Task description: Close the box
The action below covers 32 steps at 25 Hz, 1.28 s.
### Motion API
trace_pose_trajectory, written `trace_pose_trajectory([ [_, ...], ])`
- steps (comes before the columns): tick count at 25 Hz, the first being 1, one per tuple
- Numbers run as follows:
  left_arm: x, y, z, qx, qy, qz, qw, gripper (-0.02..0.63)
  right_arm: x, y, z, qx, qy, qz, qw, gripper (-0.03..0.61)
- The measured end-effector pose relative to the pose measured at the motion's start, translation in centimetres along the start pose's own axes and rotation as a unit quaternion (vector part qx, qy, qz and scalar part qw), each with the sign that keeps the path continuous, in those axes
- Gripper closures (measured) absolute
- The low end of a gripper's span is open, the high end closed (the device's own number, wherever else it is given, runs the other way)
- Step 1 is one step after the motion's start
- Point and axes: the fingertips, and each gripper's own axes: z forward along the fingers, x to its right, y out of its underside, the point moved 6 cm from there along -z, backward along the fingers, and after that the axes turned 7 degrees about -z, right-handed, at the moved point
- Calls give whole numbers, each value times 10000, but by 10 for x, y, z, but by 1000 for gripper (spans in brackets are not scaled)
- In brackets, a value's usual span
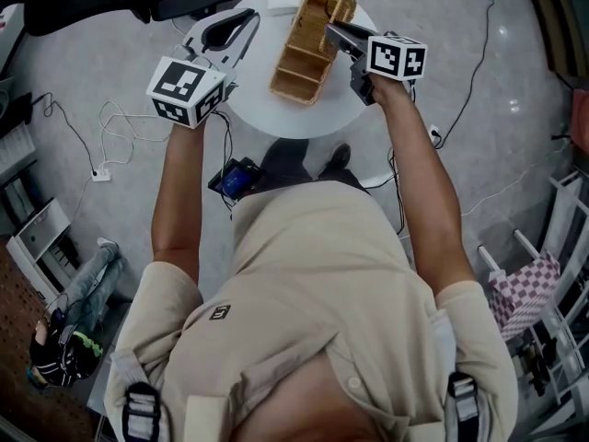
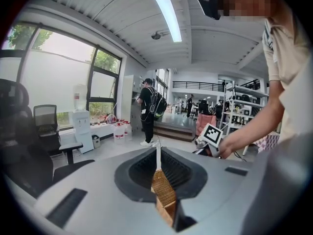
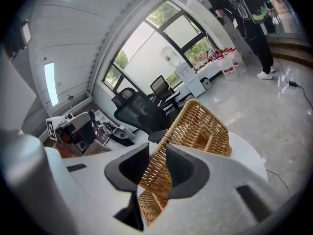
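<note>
Head view shows the wicker box (image 1: 299,58) lying open on the round white table (image 1: 276,122), its compartments exposed and its lid (image 1: 344,5) standing up along the far right side. The right gripper (image 1: 336,33) is clamped on that lid; the right gripper view shows the woven panel (image 3: 195,126) pinched between its two dark pads. The left gripper (image 1: 248,21) hangs over the table to the left of the box and apart from it. In the left gripper view its jaws stand together with only a thin sliver between them, and they hold nothing.

Nothing steadies the box itself, which I take to be the main risk. It looks light, so pushing the lid down and across could drag or tip the whole box, or slide it towards the table's edge. The grip is on a thin, uneven weave, so the panel may slip from the pads partway through the swing and drop. A skewed swing could strain the hinge side or land the lid crooked on the dividers, leaving the box only partly shut.

Nothing legible appears anywhere. The marker cubes (image 1: 398,58) carry only black-and-white square patterns, and the small emblem on the person's shirt (image 1: 219,312) is too small to read.
</note>
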Motion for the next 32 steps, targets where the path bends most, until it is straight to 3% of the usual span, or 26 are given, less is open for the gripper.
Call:
trace_pose_trajectory([
  [15, 16, -28, -18, 117, 26, 226, 9997, 584, -3, -2, 13, -450, -40, -160, 9989, 487],
  [18, 21, -33, -18, 151, 21, 274, 9995, 584, -1, -8, 7, -443, 33, -260, 9987, 514],
  [25, 35, -62, -30, 236, -54, 406, 9989, 584, -26, -43, -20, -98, -79, -637, 9979, 526],
  [32, 60, -89, -43, 464, 22, 795, 9958, 584, -83, -98, -76, 613, -172, -1711, 9832, 582],
])
